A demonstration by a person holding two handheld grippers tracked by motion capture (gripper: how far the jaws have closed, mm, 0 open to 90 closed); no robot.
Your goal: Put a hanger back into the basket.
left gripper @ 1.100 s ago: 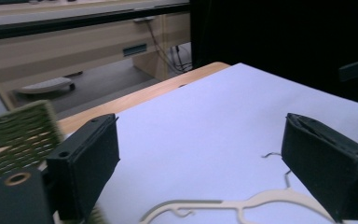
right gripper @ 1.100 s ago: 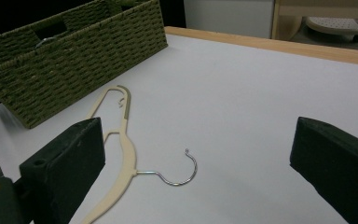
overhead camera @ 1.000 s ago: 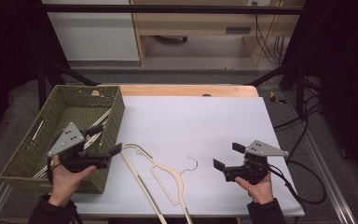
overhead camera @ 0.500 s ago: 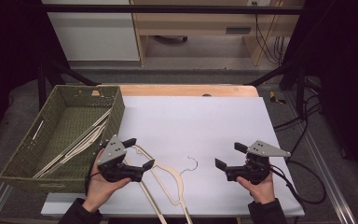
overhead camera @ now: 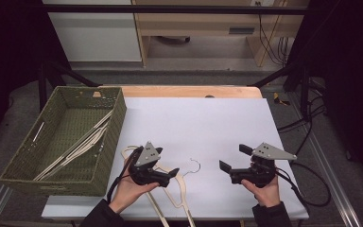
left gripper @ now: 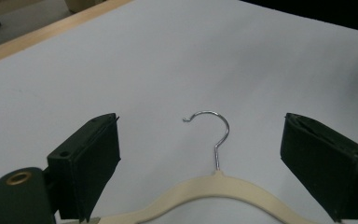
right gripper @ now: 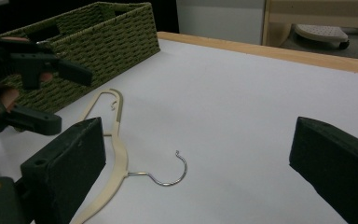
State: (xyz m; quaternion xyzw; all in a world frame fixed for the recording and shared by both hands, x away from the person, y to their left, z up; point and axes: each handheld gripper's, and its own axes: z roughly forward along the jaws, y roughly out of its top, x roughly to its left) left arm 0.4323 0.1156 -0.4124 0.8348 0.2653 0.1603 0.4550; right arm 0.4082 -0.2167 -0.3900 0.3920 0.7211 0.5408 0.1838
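Observation:
A cream wooden hanger (overhead camera: pixel 182 193) with a metal hook (overhead camera: pixel 196 165) lies flat on the white table near the front edge. My left gripper (overhead camera: pixel 168 163) is open just over the hanger's shoulder, and in the left gripper view the hanger (left gripper: pixel 214 185) and its hook (left gripper: pixel 213 135) lie between the spread jaws of that gripper (left gripper: pixel 203 128). My right gripper (overhead camera: pixel 234 158) is open to the right of the hook, holding nothing. The right gripper view looks between the right gripper's (right gripper: pixel 198 135) jaws at the hanger (right gripper: pixel 117 144), the hook (right gripper: pixel 168 176) and the left gripper (right gripper: pixel 58 98) beyond.
A green woven basket (overhead camera: pixel 111 137) stands at the left of the table with several cream hangers (overhead camera: pixel 75 147) inside. The white table top (overhead camera: pixel 203 123) has a wooden strip along its far edge. Cables trail off the right side.
My left gripper has moved right from over the basket's front corner to the hanger on the table. The right gripper has hardly moved.

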